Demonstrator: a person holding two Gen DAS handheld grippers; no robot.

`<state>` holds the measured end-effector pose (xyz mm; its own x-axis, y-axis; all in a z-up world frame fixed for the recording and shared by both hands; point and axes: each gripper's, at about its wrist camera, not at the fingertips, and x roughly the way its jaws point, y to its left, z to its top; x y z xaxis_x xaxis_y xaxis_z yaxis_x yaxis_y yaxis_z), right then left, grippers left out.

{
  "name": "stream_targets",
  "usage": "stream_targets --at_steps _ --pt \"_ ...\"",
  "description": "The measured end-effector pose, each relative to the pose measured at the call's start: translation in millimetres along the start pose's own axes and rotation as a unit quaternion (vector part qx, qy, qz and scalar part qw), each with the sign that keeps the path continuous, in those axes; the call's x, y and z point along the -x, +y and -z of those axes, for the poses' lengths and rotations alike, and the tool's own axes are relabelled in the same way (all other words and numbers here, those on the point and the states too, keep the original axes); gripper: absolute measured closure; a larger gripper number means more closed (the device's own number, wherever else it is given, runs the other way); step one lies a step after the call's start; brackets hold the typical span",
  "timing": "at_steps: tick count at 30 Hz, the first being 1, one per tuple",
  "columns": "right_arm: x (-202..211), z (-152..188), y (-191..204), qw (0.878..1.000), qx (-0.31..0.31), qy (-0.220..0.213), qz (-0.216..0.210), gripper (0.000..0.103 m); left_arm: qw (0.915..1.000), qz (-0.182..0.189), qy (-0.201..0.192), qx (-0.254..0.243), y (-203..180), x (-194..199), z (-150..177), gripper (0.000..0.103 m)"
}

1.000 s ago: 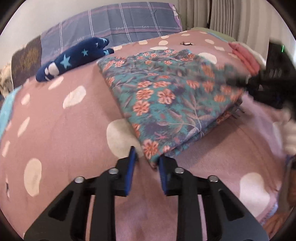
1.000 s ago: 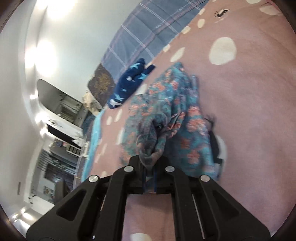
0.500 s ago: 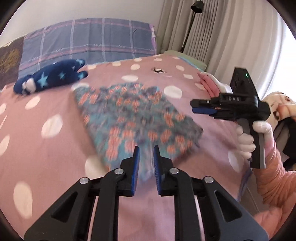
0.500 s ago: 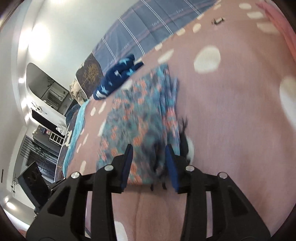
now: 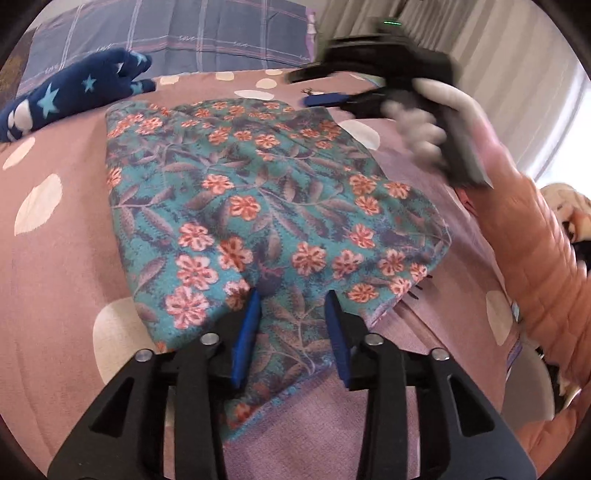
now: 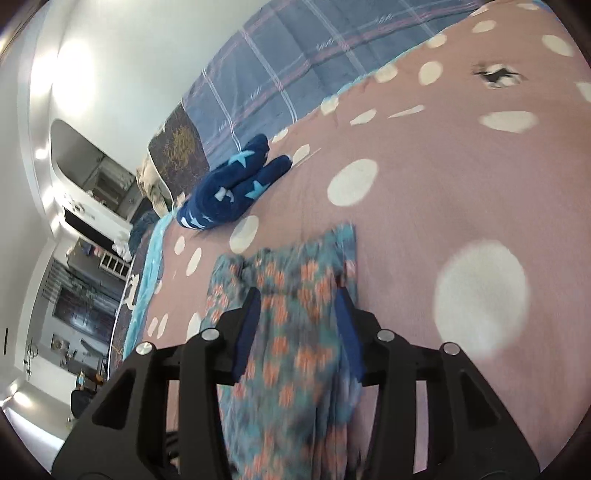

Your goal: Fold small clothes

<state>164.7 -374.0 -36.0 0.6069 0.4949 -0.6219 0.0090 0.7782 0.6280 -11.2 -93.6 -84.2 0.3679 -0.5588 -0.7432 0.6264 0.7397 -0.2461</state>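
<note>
A teal garment with orange flowers (image 5: 258, 206) lies folded flat on the pink dotted bedspread (image 5: 62, 258). My left gripper (image 5: 294, 325) hovers over its near edge. The jaws are opening, the blue pads stand apart and the cloth runs under the gap without being pinched. My right gripper (image 5: 325, 99), blurred and carried by a white-gloved hand (image 5: 421, 125), is above the garment's far right corner. In the right wrist view the garment (image 6: 295, 295) is blurred below the right gripper (image 6: 299, 321), whose jaws are opening with no cloth pressed between them.
A dark blue plush with light stars (image 5: 74, 92) (image 6: 236, 184) lies at the back left. Behind it is a blue checked pillow (image 5: 166, 33). An orange sleeve (image 5: 535, 251) and curtains fill the right. A small dark item (image 6: 498, 74) sits far on the bedspread.
Both grippers have let go of the garment and their jaws stand wider. The right gripper has swung from the right side to above the garment's far corner. The left has closed in over the near edge.
</note>
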Motion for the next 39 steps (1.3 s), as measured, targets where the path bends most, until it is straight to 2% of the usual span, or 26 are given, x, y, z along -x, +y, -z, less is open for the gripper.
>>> stream_targets --at_steps 2,5,7,8,9,10,11,13,15,16,19,22,24,25,26,27,29,30,31,33,35,37,39 --pt "-28.5 -13.5 -6.6 0.999 -0.009 0.029 0.013 0.057 0.9997 -0.006 0.0 -0.023 -5.5 -2.9 -0.8 0.05" --pt "-56.8 -19.9 -11.9 0.997 -0.021 0.068 -0.001 0.057 0.9984 -0.022 0.005 -0.051 -12.5 -0.5 1.5 0.043" --pt "-66.5 -22.4 -7.6 0.997 -0.022 0.078 -0.023 0.07 0.9982 -0.023 0.005 -0.055 -13.8 -0.2 2.0 0.043" --pt "-62.5 -23.2 -3.3 0.998 -0.017 0.062 -0.027 0.089 0.9985 -0.017 0.005 -0.051 -12.1 0.4 1.9 0.043" --pt "-53.4 -24.6 1.2 0.999 -0.005 0.032 -0.031 0.092 0.9988 -0.013 0.004 -0.047 -9.6 2.0 3.9 0.043" --pt "-37.9 -24.2 9.1 0.999 0.018 -0.019 -0.036 0.093 0.999 -0.009 0.003 -0.044 -8.0 2.7 5.0 0.043" --pt "-29.3 -24.2 13.6 0.998 0.034 -0.046 -0.022 0.094 0.9991 -0.006 0.002 -0.041 -6.5 2.9 5.0 0.043" --pt "-19.1 -18.9 19.9 0.987 0.072 -0.089 0.114 0.095 0.9991 -0.006 0.001 -0.041 -6.5 3.1 5.3 0.043" --pt "-20.2 -16.2 16.2 0.969 0.086 -0.094 0.209 0.095 0.999 -0.008 0.001 -0.043 -6.8 2.5 5.1 0.042" --pt "-19.4 -14.6 10.2 0.972 0.078 -0.085 0.203 0.095 0.999 -0.008 0.001 -0.044 -5.0 -0.2 3.0 0.042" --pt "-14.8 -8.8 9.5 0.987 0.065 -0.055 0.137 0.095 0.999 -0.008 0.0 -0.043 -4.8 0.6 3.8 0.042" --pt "-3.2 6.6 43.9 0.986 0.124 -0.053 0.098 0.091 0.999 -0.011 -0.002 -0.044 -6.6 3.0 4.7 0.042" --pt "3.9 25.3 66.5 0.987 0.153 -0.032 0.034 0.086 0.999 -0.013 -0.006 -0.043 -6.3 4.8 4.9 0.042" --pt "4.7 34.5 74.4 0.986 0.166 -0.022 0.019 0.084 0.999 -0.016 -0.01 -0.042 -6.1 7.4 5.2 0.043" --pt "2.4 48.0 81.2 0.982 0.185 -0.006 0.02 0.082 0.999 -0.019 -0.015 -0.039 -6.2 10.0 5.5 0.043" --pt "-2.2 58.6 82.3 0.978 0.203 0.005 0.044 0.082 0.999 -0.019 -0.025 -0.031 -6.0 16.2 5.8 0.043" --pt "-23.3 78.5 72.2 0.958 0.241 0.028 0.152 0.082 0.9984 -0.008 -0.049 -0.029 -6.5 30.3 7.0 0.043" --pt "-31.8 85.7 60.8 0.943 0.255 0.023 0.212 0.09 0.9977 -0.013 -0.058 -0.034 -7.5 36.7 8.5 0.043" --pt "-32.6 88.2 55.6 0.939 0.261 0.017 0.225 0.092 0.997 -0.024 -0.062 -0.04 -8.2 40.9 9.0 0.043" --pt "-16.7 91.9 54.3 0.948 0.24 -0.006 0.21 0.092 0.996 -0.051 -0.059 -0.042 -5.1 46.1 11.1 0.043" --pt "8.9 100.3 65.7 0.95 0.238 -0.032 0.201 0.09 0.9969 -0.059 -0.047 -0.022 2.4 44.9 14.1 0.043" --pt "28.5 115.9 83.4 0.951 0.256 -0.043 0.166 0.089 0.9979 -0.06 -0.021 -0.001 9.7 37.1 18.8 0.043" --pt "46.8 144.2 99.3 0.952 0.283 -0.031 0.115 0.087 0.9976 -0.067 -0.019 -0.001 7.8 34.9 26.4 0.043"
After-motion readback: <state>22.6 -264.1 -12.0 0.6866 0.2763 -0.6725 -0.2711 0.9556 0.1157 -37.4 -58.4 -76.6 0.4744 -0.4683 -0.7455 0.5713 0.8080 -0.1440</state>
